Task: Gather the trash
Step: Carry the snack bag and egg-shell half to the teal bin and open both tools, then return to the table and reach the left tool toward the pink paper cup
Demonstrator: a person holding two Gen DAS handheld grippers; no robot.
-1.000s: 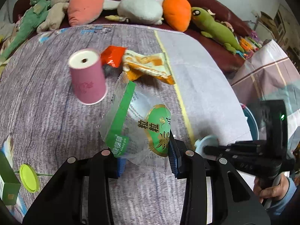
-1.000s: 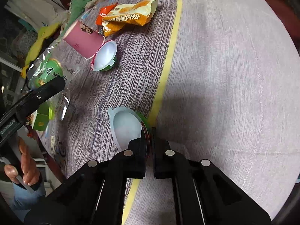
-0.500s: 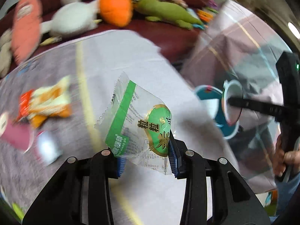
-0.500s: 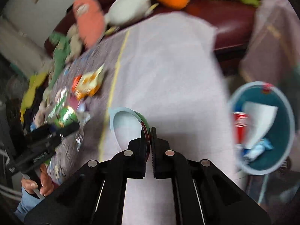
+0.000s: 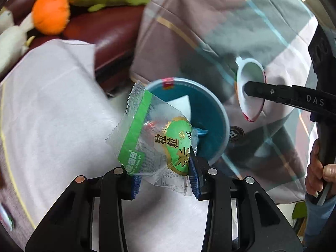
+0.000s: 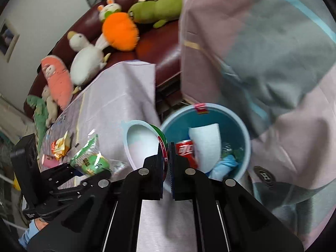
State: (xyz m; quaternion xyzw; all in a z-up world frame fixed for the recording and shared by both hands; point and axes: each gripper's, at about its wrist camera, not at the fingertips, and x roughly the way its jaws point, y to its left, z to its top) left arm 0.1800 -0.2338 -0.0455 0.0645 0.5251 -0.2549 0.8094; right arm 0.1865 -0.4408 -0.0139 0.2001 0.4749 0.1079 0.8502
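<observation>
Bedspread, big plaid mauve-and-teal fabric [image 6: 262, 52], fills right half of both views, hangs down behind bin. Dark red leather sofa [image 6: 159, 48] at back, loaded with plush toys: orange carrot plush [image 6: 119, 33], green dinosaur plush [image 6: 159, 8], white duck plush [image 6: 84, 61], pink carrot plush [image 6: 56, 77]. Pale lilac tablecloth [image 6: 117, 92] over table, corner drooping just beside bin; yellow stripe separates it from grey wood-grain part further left.

Round teal plastic waste bin [image 6: 247, 145] on floor between table corner and bedspread. Inside: white paper sheet [image 6: 208, 142], red drink can [image 6: 187, 149], light blue crumpled wrapper [image 6: 226, 163].

Left gripper [image 5: 163, 178] pinching clear plastic snack bag with green label [image 5: 155, 138] between blue pads, bottom edges caught on both sides; bag held upright in air, over table edge, overlapping near rim of bin in left wrist view. Same bag [image 6: 90, 159] seen from right wrist view, left of bowl.

Right gripper [image 6: 166, 159] pressed together on rim of white disposable paper bowl with green-and-red outside [image 6: 142, 145]; bowl tilted on edge, open side facing left, held in air just beside bin's left rim. From left wrist view bowl [image 5: 250, 92] hangs right of and above bin, against bedspread.

Left on table, well apart from bin: orange-yellow snack wrapper [image 6: 61, 145], pink paper cup [image 6: 49, 160] just beside it.
</observation>
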